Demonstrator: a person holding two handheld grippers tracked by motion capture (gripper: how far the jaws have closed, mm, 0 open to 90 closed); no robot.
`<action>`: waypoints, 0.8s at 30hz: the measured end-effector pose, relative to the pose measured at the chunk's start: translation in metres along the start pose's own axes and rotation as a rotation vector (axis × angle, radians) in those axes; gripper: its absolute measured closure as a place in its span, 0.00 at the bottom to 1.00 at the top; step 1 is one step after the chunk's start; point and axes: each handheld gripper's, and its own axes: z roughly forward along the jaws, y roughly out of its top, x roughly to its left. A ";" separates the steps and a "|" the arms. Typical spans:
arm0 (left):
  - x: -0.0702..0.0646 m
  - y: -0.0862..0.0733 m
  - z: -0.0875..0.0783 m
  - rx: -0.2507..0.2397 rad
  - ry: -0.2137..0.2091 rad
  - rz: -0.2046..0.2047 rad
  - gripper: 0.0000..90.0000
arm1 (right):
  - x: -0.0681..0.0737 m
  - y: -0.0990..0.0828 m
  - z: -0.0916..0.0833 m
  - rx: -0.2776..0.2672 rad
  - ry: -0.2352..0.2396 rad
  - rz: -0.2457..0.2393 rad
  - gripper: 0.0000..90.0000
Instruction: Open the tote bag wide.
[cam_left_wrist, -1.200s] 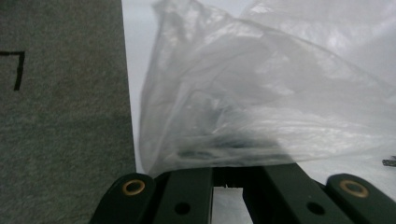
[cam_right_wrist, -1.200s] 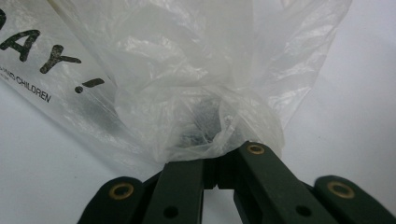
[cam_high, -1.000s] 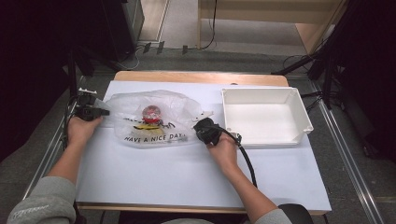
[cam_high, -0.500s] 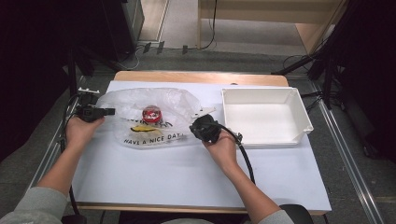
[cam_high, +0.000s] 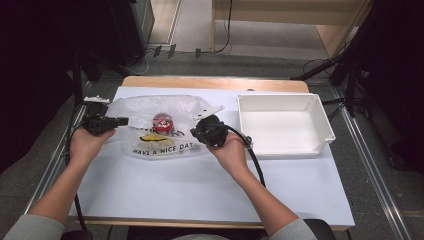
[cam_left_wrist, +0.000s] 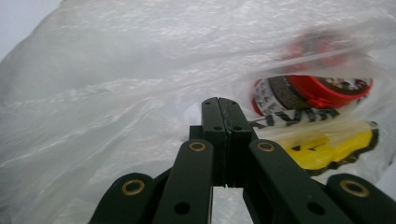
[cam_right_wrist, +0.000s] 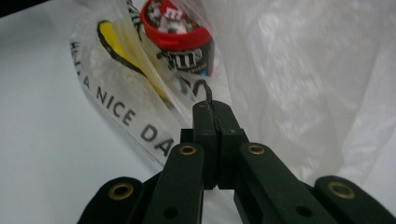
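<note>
White table (cam_high: 200, 195); both hand-held grippers clamped on plastic bag (cam_high: 165, 107), red-lidded tub (cam_high: 162, 121) inside, bag now bunched narrower than before.

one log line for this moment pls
left gripper shut on plastic bag | right gripper shut on plastic bag | candy tub inside

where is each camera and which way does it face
High view: above the person's side, looking forward and down on the table; forearms, both hands show.
Left gripper view: rides the left gripper, facing the plastic bag; shut jaws show.
Right gripper view: rides the right gripper, facing the bag's printed side; shut jaws show.
Shared: the red candy tub in the bag.
</note>
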 end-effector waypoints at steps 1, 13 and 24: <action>-0.003 0.000 0.000 -0.005 -0.006 0.003 1.00 | 0.000 0.005 0.001 -0.008 0.010 -0.011 1.00; -0.025 -0.001 0.014 -0.024 -0.011 0.008 1.00 | 0.003 0.051 0.017 -0.019 0.037 -0.032 1.00; -0.024 -0.012 0.043 0.013 -0.013 -0.023 1.00 | -0.021 0.075 0.050 0.017 0.013 -0.007 1.00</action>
